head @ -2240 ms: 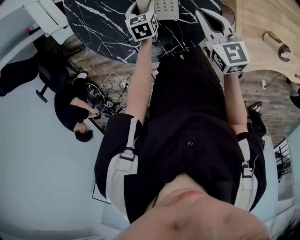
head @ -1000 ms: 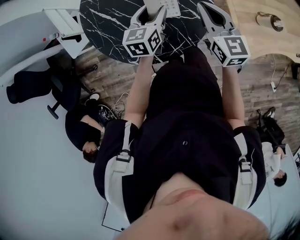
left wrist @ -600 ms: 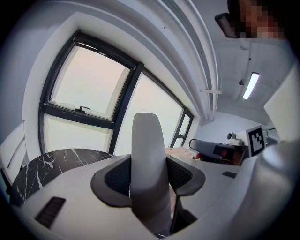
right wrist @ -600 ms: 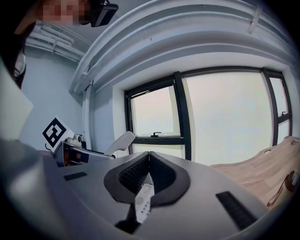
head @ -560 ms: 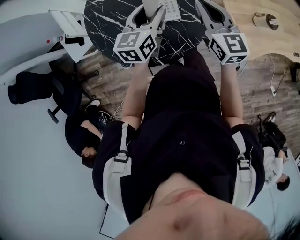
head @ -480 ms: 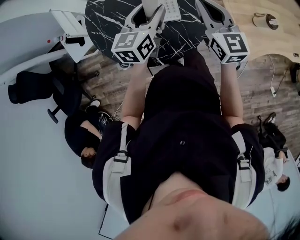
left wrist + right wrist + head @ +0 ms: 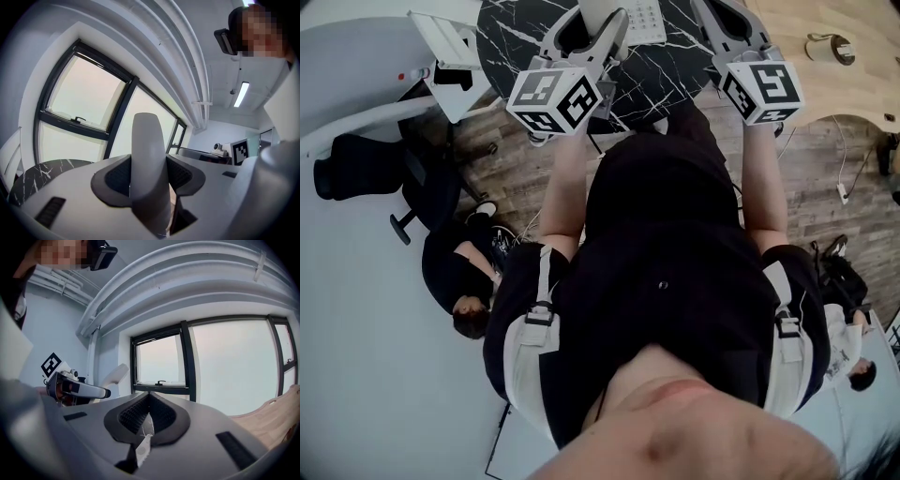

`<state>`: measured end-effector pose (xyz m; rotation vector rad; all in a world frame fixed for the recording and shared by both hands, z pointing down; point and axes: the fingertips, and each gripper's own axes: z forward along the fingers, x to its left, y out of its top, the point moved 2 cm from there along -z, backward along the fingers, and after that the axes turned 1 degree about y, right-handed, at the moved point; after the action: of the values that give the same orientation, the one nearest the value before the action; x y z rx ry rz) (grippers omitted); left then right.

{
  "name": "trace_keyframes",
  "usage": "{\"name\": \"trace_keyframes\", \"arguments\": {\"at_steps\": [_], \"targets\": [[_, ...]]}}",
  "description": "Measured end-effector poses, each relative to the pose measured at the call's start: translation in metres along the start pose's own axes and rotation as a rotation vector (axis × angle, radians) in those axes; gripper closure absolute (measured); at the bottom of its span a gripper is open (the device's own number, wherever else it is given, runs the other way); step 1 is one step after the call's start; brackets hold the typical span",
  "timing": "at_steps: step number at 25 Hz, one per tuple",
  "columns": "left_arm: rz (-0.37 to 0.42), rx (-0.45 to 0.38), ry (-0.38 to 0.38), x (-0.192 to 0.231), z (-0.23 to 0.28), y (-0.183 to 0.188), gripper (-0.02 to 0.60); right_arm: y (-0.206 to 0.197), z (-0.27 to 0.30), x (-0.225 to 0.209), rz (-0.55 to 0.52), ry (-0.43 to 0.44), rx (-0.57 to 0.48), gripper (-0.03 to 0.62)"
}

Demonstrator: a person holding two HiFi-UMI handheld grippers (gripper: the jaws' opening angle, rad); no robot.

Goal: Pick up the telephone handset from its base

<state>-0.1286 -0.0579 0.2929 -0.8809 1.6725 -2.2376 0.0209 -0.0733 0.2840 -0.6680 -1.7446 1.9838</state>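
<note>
The lift itself is judged to be the step in hand. In the left gripper view the handset (image 7: 147,140) is seen upright between the ribbed pads of the left gripper (image 7: 148,174), which is clamped on it at a wide setting. Behind it only window and ceiling are shown, so it is taken to be raised off the base (image 7: 645,17), which sits on the black marble table (image 7: 525,28) at the top edge of the head view. The right gripper (image 7: 149,401) is seen with its jaws drawn together and nothing between them; through the slit beneath them a sliver of marble is glimpsed. For the next move, a firm grip and a steady, level carry clear of the base are called for, with care taken over any cord. Whether a cord is attached cannot be told. The base is cut off by the frame edge, the cradle cannot be made out, and both ends of the handset are hidden, so its clearance above the base is not shown.
</note>
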Motion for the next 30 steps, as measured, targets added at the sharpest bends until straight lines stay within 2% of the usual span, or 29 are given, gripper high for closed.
{"name": "trace_keyframes", "arguments": {"at_steps": [13, 30], "targets": [[-0.001, -0.053, -0.019, 0.004, -0.021, 0.019, 0.359, 0.018, 0.008, 0.016, -0.037, 0.041, -0.022, 0.565], [-0.018, -0.044, -0.012, 0.014, -0.022, 0.016, 0.359, 0.018, 0.015, 0.016, -0.032, 0.054, -0.019, 0.565]]}}
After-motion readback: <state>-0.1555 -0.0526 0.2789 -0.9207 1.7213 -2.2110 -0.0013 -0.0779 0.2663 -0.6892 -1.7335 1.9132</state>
